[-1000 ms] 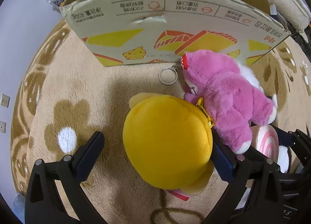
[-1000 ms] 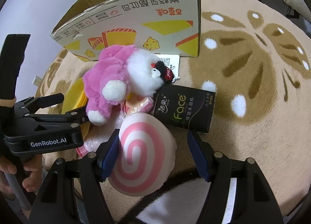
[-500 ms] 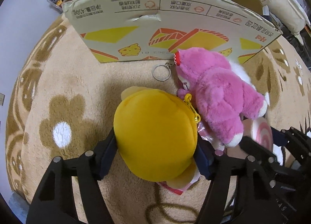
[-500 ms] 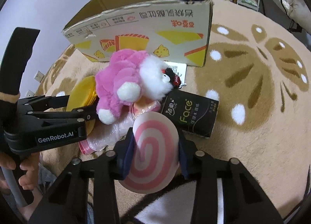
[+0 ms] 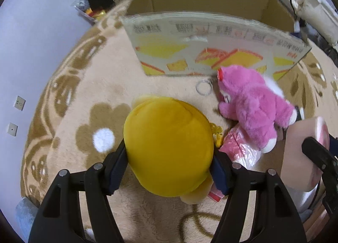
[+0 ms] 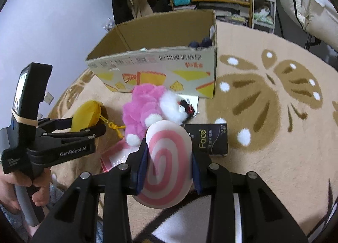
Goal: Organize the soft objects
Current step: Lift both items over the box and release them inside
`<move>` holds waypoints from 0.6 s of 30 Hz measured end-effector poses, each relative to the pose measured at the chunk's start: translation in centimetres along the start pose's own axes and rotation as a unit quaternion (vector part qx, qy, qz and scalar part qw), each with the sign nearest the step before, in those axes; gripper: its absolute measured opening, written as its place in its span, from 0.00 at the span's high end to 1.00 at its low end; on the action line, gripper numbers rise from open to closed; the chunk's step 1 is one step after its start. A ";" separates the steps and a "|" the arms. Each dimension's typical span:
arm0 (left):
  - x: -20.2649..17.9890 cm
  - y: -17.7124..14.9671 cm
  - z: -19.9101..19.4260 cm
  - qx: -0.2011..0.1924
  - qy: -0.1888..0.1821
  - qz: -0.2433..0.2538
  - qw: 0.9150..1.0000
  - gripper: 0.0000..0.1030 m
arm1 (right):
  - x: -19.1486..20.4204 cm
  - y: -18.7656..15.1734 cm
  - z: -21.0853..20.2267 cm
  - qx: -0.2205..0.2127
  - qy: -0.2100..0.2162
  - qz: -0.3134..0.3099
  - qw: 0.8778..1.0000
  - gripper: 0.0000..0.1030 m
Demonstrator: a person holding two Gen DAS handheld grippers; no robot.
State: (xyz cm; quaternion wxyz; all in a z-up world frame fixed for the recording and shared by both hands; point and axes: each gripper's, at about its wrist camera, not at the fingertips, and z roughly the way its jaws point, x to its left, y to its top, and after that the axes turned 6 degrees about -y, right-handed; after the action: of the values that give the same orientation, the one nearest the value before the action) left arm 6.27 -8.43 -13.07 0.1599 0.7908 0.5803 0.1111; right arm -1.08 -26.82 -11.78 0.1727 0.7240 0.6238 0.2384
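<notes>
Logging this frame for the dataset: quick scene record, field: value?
left gripper: shut on yellow plush
right gripper: shut on swirl cushion
pink plush: on rug, in front of box
box: open, upright on rug
black pack: flat on rug beside pink plush

The yellow plush (image 5: 169,150) is looking smooth and matt, the pink bear (image 5: 253,105) fluffy, the cardboard box (image 5: 211,38) printed, the rug (image 5: 109,86) fuzzy
</notes>
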 end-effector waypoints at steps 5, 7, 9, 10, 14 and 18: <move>-0.8 -0.1 -2.8 -0.053 0.037 0.014 0.998 0.34 | 0.1 0.2 -1.7 -0.034 0.004 -0.001 0.999 0.65; -1.1 -0.1 -4.1 -0.075 0.041 0.021 0.996 0.34 | 0.0 0.5 -2.3 -0.050 0.009 0.000 0.999 0.65; -1.1 0.2 -5.3 -0.097 0.046 0.027 0.994 0.34 | 0.0 0.8 -2.9 -0.066 0.013 -0.002 0.998 0.65; -1.1 0.6 -5.6 -0.103 0.046 0.027 0.993 0.34 | 0.0 1.0 -3.1 -0.073 0.013 -0.003 0.997 0.65; -0.8 1.2 -7.6 -0.140 0.054 0.033 0.988 0.34 | -0.3 1.9 -3.5 -0.093 0.020 0.002 0.995 0.65; -0.8 1.8 -9.6 -0.172 0.053 0.040 0.983 0.34 | -0.4 2.9 -4.1 -0.111 0.022 0.002 0.994 0.65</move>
State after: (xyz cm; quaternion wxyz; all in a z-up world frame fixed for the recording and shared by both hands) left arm 4.13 -8.46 -3.52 0.2577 0.7673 0.5279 0.2573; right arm -0.98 -27.90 -6.87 0.2383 0.6960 0.5958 0.3221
